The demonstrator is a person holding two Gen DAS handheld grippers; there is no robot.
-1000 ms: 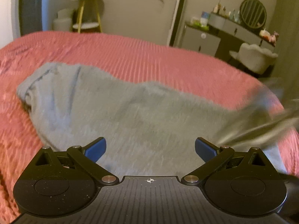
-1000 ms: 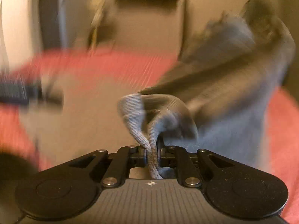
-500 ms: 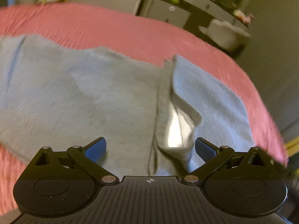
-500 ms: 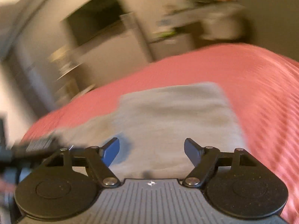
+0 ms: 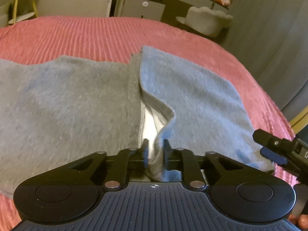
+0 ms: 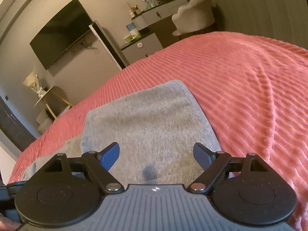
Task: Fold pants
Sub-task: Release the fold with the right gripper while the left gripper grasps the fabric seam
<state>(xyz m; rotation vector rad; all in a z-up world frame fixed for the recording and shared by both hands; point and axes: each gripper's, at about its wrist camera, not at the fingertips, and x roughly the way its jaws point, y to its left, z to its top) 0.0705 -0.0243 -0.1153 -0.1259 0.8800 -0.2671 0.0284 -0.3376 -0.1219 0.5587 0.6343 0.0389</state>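
Grey pants [image 5: 77,100] lie spread on a pink ribbed bedspread [image 5: 96,32]. One part is folded over the rest, and white lining [image 5: 149,123] shows at the seam between them. My left gripper [image 5: 155,146] is shut on a raised fold of grey fabric beside that lining. In the right wrist view the folded end of the pants [image 6: 150,115] lies flat on the bedspread [image 6: 250,86]. My right gripper [image 6: 156,152] hovers over it with its jaws opening, and the cloth under them is not pinched. The right gripper [image 5: 264,144] also shows at the right edge of the left wrist view.
Beyond the bed's far edge stand a dresser [image 5: 146,5] and a pale cushioned chair [image 5: 206,21]. A dark TV [image 6: 59,32] hangs on the wall, with a small round side table [image 6: 48,96] on yellow legs to its left.
My left gripper went from open to shut on the fold by the white lining. My right gripper let go of the ribbed pants edge, opened and rolled; that part now lies flat.
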